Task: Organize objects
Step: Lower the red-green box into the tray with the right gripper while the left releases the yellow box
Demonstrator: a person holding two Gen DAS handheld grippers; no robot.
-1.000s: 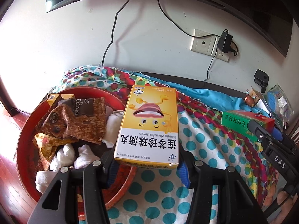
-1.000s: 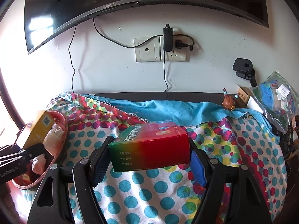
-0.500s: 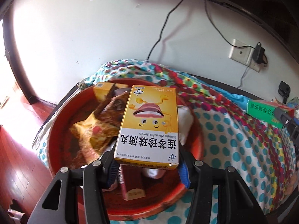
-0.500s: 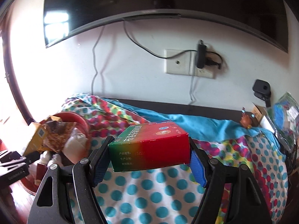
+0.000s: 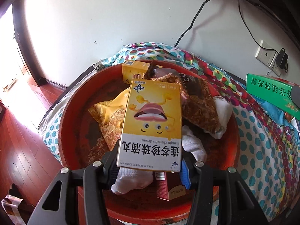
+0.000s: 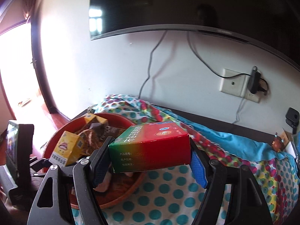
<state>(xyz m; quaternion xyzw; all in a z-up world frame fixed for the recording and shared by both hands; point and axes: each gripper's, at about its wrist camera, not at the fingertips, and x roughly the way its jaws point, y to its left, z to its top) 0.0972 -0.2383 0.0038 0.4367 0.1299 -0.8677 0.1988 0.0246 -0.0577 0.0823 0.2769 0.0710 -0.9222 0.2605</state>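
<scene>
Tablecloth (image 5: pixel 262 150), polka-dotted, lay under red basin (image 5: pixel 75 112) of snack packets. Left gripper (image 5: pixel 150 170) clamped yellow box (image 5: pixel 151 125) above the basin; right gripper (image 6: pixel 150 166) clamped red-green box (image 6: pixel 150 148) beside its rim.

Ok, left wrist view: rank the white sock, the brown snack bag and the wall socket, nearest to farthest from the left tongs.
1. White sock, right under the left tongs, in the red tray.
2. Brown snack bag, further in, right side of the tray.
3. Wall socket, far right on the wall.
</scene>
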